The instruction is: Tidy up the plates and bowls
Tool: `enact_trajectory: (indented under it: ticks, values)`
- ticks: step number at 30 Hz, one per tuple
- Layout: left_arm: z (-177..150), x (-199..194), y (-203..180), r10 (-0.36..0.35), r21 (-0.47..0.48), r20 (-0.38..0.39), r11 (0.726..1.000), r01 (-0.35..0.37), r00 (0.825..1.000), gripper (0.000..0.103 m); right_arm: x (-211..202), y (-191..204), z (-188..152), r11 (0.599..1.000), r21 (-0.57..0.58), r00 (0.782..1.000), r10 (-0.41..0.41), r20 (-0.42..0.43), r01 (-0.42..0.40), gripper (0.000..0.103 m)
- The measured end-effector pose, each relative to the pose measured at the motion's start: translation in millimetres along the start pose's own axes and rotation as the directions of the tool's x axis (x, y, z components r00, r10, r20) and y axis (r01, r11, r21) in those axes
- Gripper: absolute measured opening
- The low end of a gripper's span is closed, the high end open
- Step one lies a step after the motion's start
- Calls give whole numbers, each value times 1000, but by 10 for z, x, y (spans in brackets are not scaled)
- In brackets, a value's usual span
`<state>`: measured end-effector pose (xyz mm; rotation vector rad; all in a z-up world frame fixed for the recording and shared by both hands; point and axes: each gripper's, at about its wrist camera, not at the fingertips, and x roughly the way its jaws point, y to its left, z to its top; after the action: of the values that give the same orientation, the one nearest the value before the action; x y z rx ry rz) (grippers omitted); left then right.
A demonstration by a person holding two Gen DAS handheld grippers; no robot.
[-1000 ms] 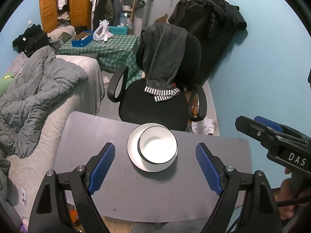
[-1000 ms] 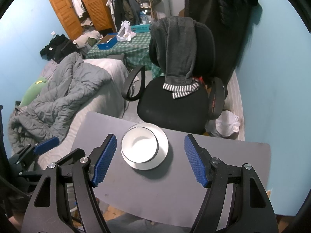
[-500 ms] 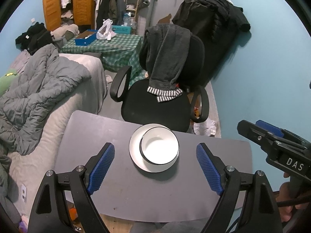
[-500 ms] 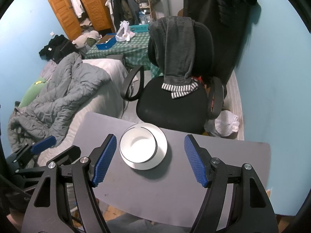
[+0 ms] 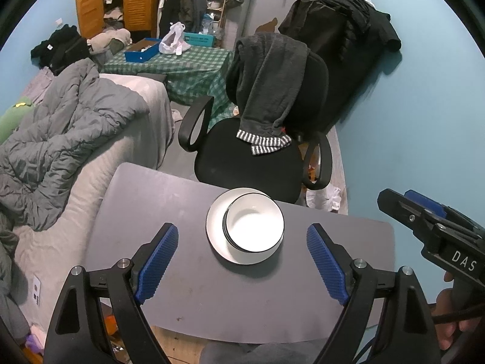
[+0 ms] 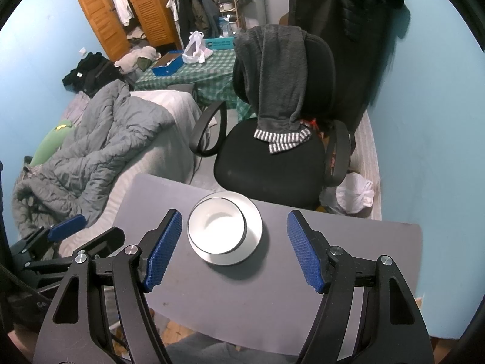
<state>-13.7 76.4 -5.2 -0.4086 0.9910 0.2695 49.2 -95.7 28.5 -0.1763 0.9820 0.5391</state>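
Nothing's really changed in the last second: bowl (image 5: 254, 227) sits in the plate (image 5: 215, 227) mid-tabletop (image 5: 169, 200), both grippers (image 5: 242, 267) (image 6: 235, 250) hovering with fingers spread wide, empty. Looks done, honestly.

Black-framed left gripper (image 5: 242, 262) and right gripper (image 6: 235, 247), blue textured pads (image 5: 326, 265), silver screws

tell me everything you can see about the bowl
The bowl is white with a thin dark rim, glossy like ceramic or enamel, round and fairly deep. It stands upright and looks empty. It sits on a white plate, off-centre toward one edge, on the grey table. Neither gripper touches it; only the plate does.
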Motion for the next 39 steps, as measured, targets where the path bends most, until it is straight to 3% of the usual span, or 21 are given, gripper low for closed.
enact_trajectory:
  ticks: [39]
  values:
    - [-32, -74, 48, 8, 20, 16, 1000, -9, 1000, 88, 3, -2, 17, 1000, 3, 1000, 1, -2, -1, 71]
